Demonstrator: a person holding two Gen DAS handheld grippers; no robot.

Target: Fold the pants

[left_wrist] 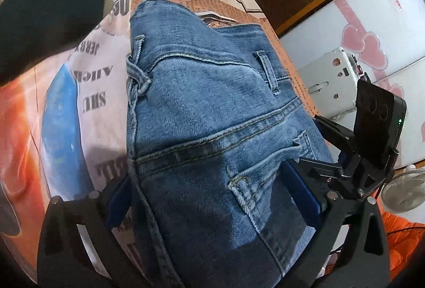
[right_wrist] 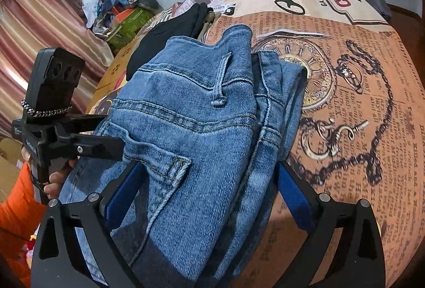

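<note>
The jeans [left_wrist: 212, 128] run off the bottom edge in both views; their legs are unseen. The black garment [left_wrist: 47, 4] is cut by the left edge.

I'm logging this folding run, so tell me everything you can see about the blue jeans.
The jeans are mid-blue washed denim with tan topstitching, belt loops and a back pocket. They lie folded into a thick bundle, waistband end away from the cameras, on a newspaper-print cloth. The left gripper and right gripper each straddle the bundle with open blue-padded fingers. A black garment lies just beyond.

Folded jeans [left_wrist: 212, 107] lie on the bedspread [left_wrist: 87, 81], black garment [left_wrist: 50, 4] behind.
</note>
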